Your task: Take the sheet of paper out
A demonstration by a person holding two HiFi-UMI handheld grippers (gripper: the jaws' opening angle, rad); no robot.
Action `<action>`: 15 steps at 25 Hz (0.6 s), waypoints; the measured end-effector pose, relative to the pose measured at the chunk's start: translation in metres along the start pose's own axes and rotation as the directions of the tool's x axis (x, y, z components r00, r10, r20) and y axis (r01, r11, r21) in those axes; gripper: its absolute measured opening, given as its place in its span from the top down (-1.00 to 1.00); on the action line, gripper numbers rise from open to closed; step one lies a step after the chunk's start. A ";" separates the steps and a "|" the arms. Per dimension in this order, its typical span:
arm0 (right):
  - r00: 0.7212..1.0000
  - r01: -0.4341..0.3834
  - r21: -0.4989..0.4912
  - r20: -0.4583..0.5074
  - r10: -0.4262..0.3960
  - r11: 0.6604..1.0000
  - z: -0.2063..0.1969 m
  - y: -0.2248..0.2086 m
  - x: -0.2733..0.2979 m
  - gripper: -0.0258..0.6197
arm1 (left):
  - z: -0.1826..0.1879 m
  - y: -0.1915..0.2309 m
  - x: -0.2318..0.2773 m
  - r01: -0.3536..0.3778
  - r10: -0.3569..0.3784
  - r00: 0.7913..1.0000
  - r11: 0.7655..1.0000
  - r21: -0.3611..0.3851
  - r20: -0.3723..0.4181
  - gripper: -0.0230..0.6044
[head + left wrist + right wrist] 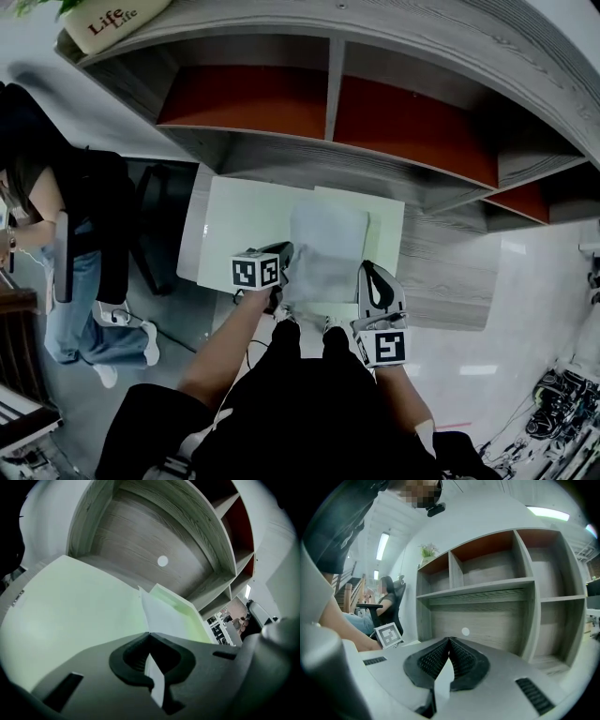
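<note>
- Nearest the lens, the ribbed black pads of the left gripper [150, 638] are seen clenched on the sheet of paper [326, 248], its white edge pinched thin between them.
- The pads of the right gripper [450, 642] are likewise closed on a pale sliver, judged to be the opposite near edge of the same sheet.
- From the head view, the sheet is seen over the right half of an opened pale green folder [239, 234]. Its near edge is raised at the two grippers and its far part lies over the folder.
- The sheet is judged to be very light, limp and easily creased or torn. A hold at both near corners is judged best, with an even pull so that no buckle is made.
- The folder is seen to be smooth, flat and matte, with a raised lip on its right leaf. It is laid on a grey wood-grain shelf unit [450, 253] that is backed with orange-red panels.
</note>
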State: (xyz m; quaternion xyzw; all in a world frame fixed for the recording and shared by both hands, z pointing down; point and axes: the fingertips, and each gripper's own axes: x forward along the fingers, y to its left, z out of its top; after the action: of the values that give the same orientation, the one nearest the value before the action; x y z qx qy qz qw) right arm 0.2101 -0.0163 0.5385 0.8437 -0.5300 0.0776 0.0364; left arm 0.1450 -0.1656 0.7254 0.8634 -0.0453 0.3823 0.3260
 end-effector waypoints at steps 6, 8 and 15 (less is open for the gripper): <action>0.999 -0.037 0.039 0.021 0.036 0.999 0.016 0.013 0.014 0.85 | 0.008 0.022 -0.024 -0.060 0.060 0.997 0.998 -0.008 0.053 0.90; 0.999 -0.046 0.032 0.023 0.045 0.998 0.020 0.015 0.015 0.85 | 0.007 0.029 -0.034 -0.077 0.078 0.995 0.997 -0.016 0.066 0.90; 0.998 -0.065 -0.007 0.026 0.065 0.998 0.026 0.019 0.025 0.85 | 0.019 0.045 -0.073 -0.161 0.157 0.976 0.987 0.013 0.149 0.90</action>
State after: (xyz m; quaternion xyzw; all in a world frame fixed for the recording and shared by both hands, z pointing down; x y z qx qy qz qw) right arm 0.2062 -0.0507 0.5163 0.8269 -0.5577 0.0661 0.0297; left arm 0.0912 -0.2246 0.6889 0.8870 -0.1333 0.3429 0.2792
